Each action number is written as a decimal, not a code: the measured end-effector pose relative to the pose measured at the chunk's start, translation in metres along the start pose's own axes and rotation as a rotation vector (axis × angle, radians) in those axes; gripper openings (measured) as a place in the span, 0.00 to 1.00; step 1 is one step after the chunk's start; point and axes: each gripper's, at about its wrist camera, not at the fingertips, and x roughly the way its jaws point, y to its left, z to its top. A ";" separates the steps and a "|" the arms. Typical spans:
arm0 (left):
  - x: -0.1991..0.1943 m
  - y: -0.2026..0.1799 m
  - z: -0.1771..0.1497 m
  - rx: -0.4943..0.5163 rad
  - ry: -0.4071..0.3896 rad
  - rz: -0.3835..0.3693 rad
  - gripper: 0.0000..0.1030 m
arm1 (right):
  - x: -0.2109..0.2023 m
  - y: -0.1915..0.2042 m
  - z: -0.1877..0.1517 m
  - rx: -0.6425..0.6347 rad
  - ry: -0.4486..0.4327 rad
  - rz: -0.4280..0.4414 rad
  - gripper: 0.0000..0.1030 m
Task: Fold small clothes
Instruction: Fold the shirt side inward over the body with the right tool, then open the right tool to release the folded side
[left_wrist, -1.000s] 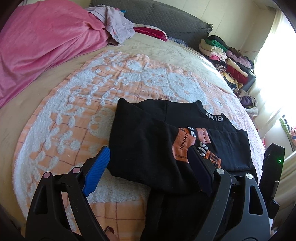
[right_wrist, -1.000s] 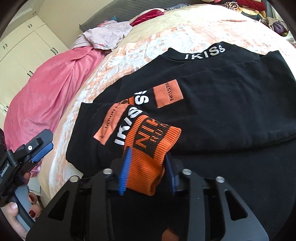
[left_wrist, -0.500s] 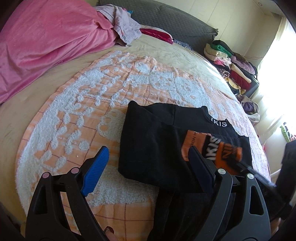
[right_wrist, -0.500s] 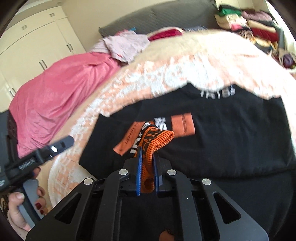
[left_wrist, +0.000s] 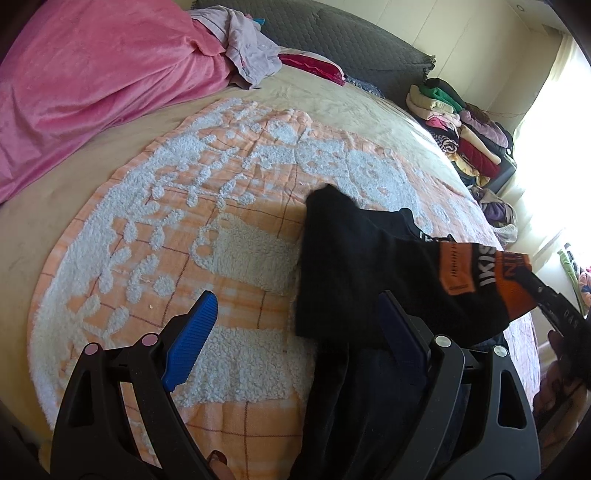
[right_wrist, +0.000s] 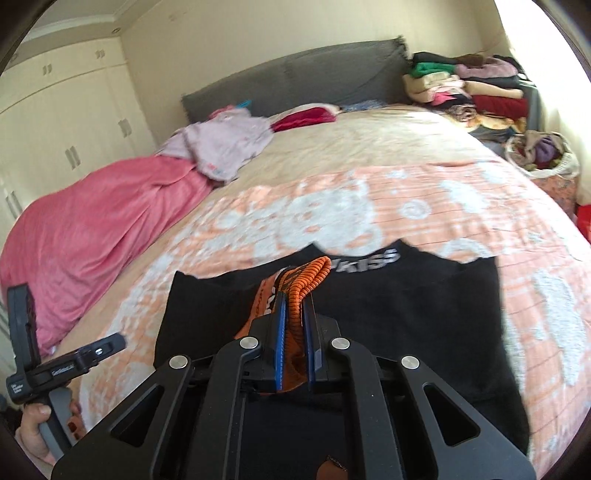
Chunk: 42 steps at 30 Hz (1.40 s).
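A black sweatshirt (right_wrist: 424, 306) with a white-lettered collar and orange patches lies on an orange and white blanket (right_wrist: 424, 199) on the bed. My right gripper (right_wrist: 295, 306) is shut on the sleeve's orange ribbed cuff (right_wrist: 310, 273) and holds the sleeve lifted off the body. In the left wrist view the raised black sleeve (left_wrist: 373, 273) stretches to the right, ending in the orange cuff (left_wrist: 513, 288). My left gripper (left_wrist: 295, 314) is open and empty, low over the blanket by the sweatshirt's left edge.
A pink blanket (left_wrist: 92, 85) lies heaped at the bed's left side, with lilac clothes (right_wrist: 221, 147) on it. A grey headboard (right_wrist: 295, 81) stands behind. Stacked folded clothes (right_wrist: 469, 88) and a bag of laundry (right_wrist: 539, 151) sit at the far right.
My right gripper has closed tight on the orange cuff and lifted it up and to the right, pulling the sleeve off the sweatshirt. The left gripper has drawn back slightly, still open.
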 end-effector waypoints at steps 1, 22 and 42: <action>0.001 0.000 0.000 0.001 0.001 -0.001 0.78 | -0.002 -0.010 0.000 0.016 -0.005 -0.017 0.06; 0.017 -0.047 -0.008 0.099 0.043 -0.024 0.78 | -0.015 -0.091 -0.024 0.164 -0.011 -0.150 0.05; 0.043 -0.102 -0.001 0.218 0.059 -0.046 0.78 | -0.021 -0.115 -0.038 0.245 0.010 -0.195 0.06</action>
